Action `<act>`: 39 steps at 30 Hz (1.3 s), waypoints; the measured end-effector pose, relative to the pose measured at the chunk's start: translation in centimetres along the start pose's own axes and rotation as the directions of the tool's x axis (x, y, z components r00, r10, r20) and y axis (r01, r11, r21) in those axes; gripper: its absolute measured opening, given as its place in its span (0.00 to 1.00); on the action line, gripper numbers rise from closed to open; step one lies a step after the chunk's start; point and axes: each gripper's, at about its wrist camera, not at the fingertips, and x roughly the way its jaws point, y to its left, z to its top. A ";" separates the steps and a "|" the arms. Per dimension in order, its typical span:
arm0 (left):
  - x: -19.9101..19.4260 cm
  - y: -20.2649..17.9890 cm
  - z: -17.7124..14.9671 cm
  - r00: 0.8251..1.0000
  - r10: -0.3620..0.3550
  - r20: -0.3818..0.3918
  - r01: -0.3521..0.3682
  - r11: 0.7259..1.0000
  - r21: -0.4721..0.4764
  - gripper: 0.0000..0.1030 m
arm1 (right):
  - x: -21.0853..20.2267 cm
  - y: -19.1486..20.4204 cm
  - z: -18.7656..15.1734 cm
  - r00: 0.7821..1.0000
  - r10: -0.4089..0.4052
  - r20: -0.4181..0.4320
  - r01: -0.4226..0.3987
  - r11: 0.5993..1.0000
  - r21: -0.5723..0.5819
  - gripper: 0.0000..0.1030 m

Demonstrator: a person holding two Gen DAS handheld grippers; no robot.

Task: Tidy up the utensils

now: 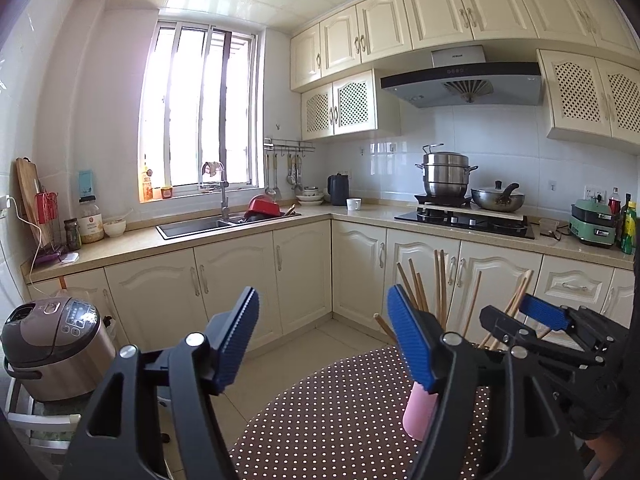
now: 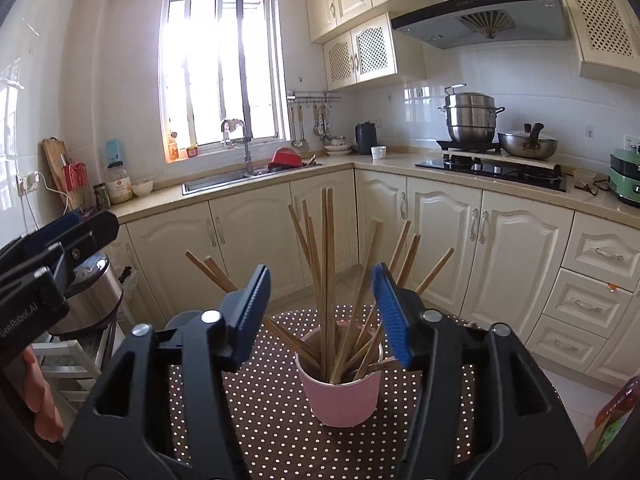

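A pink cup (image 2: 340, 396) stands upright on the brown polka-dot table (image 2: 260, 420) and holds several wooden chopsticks (image 2: 326, 260) that fan out of it. My right gripper (image 2: 322, 316) is open just in front of the cup; the chopsticks rise in the gap and the blue pads (image 2: 252, 312) do not press on them. In the left wrist view the left gripper (image 1: 324, 340) is open and empty. Its right finger hides most of the pink cup (image 1: 418, 412), with the chopsticks (image 1: 440, 288) above. The right gripper (image 1: 518, 316) sits at the right there.
A rice cooker (image 1: 56, 344) sits on a low stand left of the table (image 1: 340, 420). Cream cabinets, a sink (image 1: 192, 226) and a stove with pots (image 1: 464, 216) run along the far walls. A hand (image 2: 40, 400) holds the left gripper (image 2: 76, 226). A colourful box (image 2: 612, 420) is at the right edge.
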 end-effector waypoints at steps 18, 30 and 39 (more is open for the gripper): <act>-8.7 1.8 1.1 0.998 0.009 0.070 -0.008 1.000 -0.019 0.70 | -10.7 1.9 2.1 0.990 0.034 0.138 -0.035 0.999 0.002 0.53; -17.3 3.0 0.4 0.993 0.025 0.117 -0.022 0.999 -0.025 0.76 | -20.2 3.8 0.5 0.981 0.004 0.194 -0.005 1.000 0.006 0.69; -22.8 3.3 -0.1 0.988 0.011 0.153 -0.010 1.000 -0.011 0.81 | -24.7 5.9 -1.2 0.972 -0.015 0.235 0.017 1.000 -0.004 0.89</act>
